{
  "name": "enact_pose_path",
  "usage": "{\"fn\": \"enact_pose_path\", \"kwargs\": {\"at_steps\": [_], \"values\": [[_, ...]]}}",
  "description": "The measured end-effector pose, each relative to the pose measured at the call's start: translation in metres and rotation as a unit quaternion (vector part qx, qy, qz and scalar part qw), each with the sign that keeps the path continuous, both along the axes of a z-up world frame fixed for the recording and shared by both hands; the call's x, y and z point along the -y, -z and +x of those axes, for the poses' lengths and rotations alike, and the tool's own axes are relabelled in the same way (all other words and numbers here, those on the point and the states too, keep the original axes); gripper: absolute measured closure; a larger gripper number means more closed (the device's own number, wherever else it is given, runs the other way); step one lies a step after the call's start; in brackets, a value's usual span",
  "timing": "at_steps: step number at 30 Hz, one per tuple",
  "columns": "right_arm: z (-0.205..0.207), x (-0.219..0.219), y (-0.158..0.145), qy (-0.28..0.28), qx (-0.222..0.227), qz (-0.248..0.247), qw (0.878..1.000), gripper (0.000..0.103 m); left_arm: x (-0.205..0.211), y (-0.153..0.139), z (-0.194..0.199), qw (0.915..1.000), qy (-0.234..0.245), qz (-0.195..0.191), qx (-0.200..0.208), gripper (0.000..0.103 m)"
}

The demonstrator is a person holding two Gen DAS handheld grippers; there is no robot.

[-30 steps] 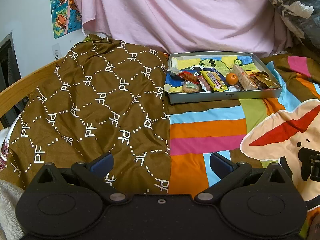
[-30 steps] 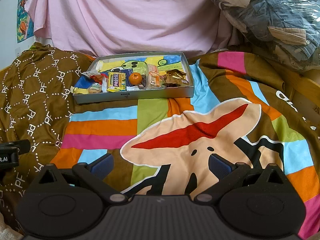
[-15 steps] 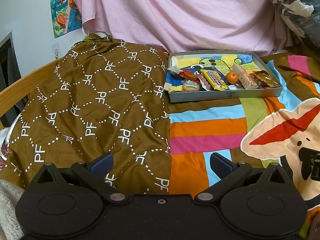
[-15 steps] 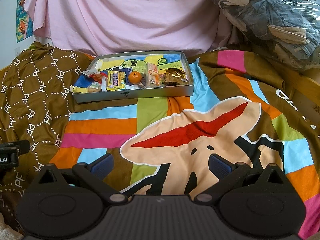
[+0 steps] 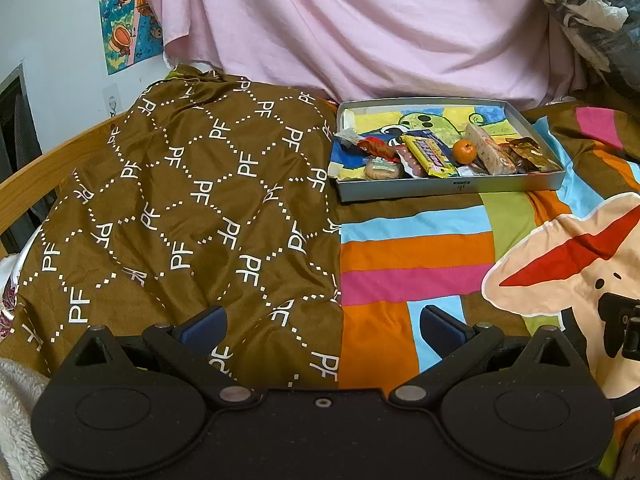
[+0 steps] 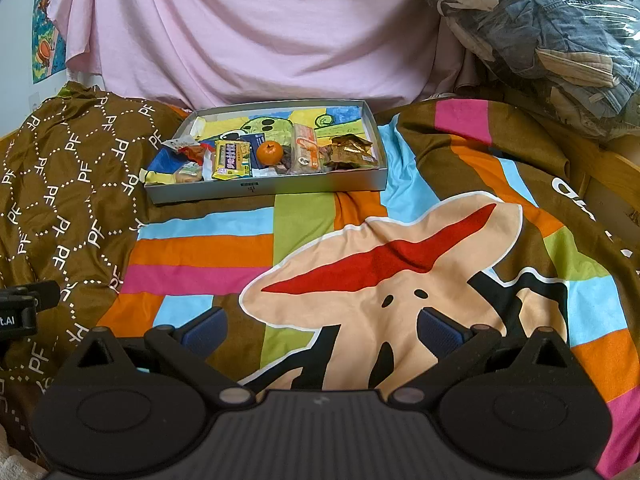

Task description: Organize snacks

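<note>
Matte black left gripper [image 5: 322,326] & right gripper [image 6: 322,326] — round hinge discs, silver pivot screws, navy blue fingertips [image 5: 202,325]; ribbed centre on right only.

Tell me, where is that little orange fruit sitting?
In both views, the small orange lies inside the grey tray, between the yellow candy packet and the clear-wrapped snack.

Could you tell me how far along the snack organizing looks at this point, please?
Barely begun. The snacks, including the small orange and yellow packet, lie jumbled along the front of the grey tray on the bed. Nothing is in hand: the left hand-held gripper and right hand-held gripper are both open and well short of the tray. All sorting remains.
</note>
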State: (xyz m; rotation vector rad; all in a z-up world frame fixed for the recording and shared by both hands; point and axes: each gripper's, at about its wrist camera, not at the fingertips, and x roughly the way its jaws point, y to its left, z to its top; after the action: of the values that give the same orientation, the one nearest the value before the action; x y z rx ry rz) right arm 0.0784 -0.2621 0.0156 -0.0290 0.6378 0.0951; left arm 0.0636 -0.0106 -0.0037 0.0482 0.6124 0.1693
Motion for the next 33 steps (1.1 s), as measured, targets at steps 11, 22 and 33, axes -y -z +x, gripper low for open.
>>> {"fn": "enact_pose_path", "kwargs": {"at_steps": [11,22,33], "values": [[-0.001,0.0002,0.0012,0.0,-0.001,0.0,1.0,0.0,0.0004,0.0003,0.0006,1.0,0.001,0.003,-0.001,0.001],[-0.0021,-0.0002,0.0033,0.0,-0.002,-0.001,1.0,0.0,0.0075,-0.0035,-0.0015,0.9993,0.001,0.037,0.007,0.001],[-0.0022,-0.0009,0.0028,0.0,-0.004,-0.002,1.0,0.0,0.0087,-0.0042,-0.0011,0.999,0.009,0.042,0.006,0.001]]}}
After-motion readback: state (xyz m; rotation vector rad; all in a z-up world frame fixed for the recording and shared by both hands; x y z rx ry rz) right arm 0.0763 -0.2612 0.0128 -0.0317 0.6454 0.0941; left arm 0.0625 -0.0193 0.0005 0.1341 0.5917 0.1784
